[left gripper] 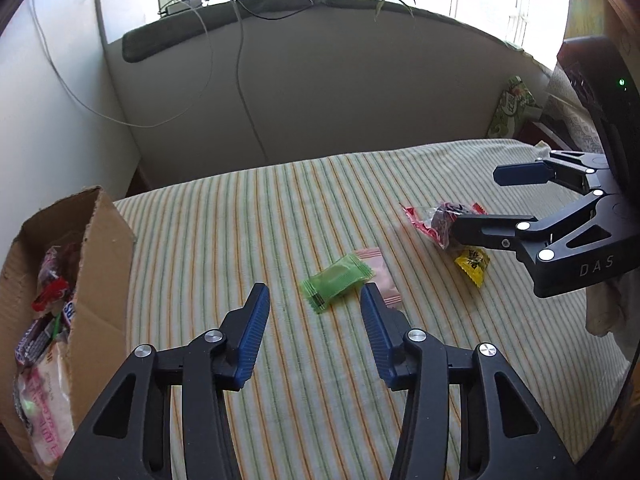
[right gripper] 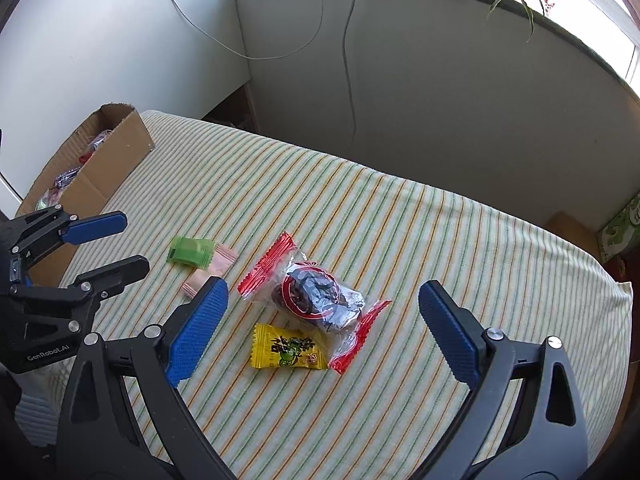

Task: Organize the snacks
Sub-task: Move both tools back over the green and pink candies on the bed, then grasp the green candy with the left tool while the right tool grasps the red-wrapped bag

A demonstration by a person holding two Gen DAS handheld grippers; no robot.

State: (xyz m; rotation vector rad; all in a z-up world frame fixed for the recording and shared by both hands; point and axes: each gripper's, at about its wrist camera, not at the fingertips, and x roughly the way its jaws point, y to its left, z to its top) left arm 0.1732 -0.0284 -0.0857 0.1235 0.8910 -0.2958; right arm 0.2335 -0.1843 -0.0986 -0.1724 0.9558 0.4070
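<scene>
A green snack packet (left gripper: 335, 281) (right gripper: 190, 251) lies on the striped cloth, partly over a pink packet (left gripper: 381, 276) (right gripper: 216, 265). My left gripper (left gripper: 316, 296) (right gripper: 132, 240) hovers just short of them, open, nothing between its fingers. Further right lie a clear packet with red ends (left gripper: 438, 218) (right gripper: 316, 294) and a yellow packet (left gripper: 474, 265) (right gripper: 287, 350). My right gripper (right gripper: 323, 304) (left gripper: 476, 200) stands wide open above those two, not touching either.
An open cardboard box (left gripper: 100, 248) (right gripper: 104, 164) holding several snacks sits at the table's left end. The striped tablecloth (left gripper: 280, 208) (right gripper: 440, 248) covers the table. A wall with hanging cables stands behind, and a green carton (left gripper: 512, 108) lies at the far right.
</scene>
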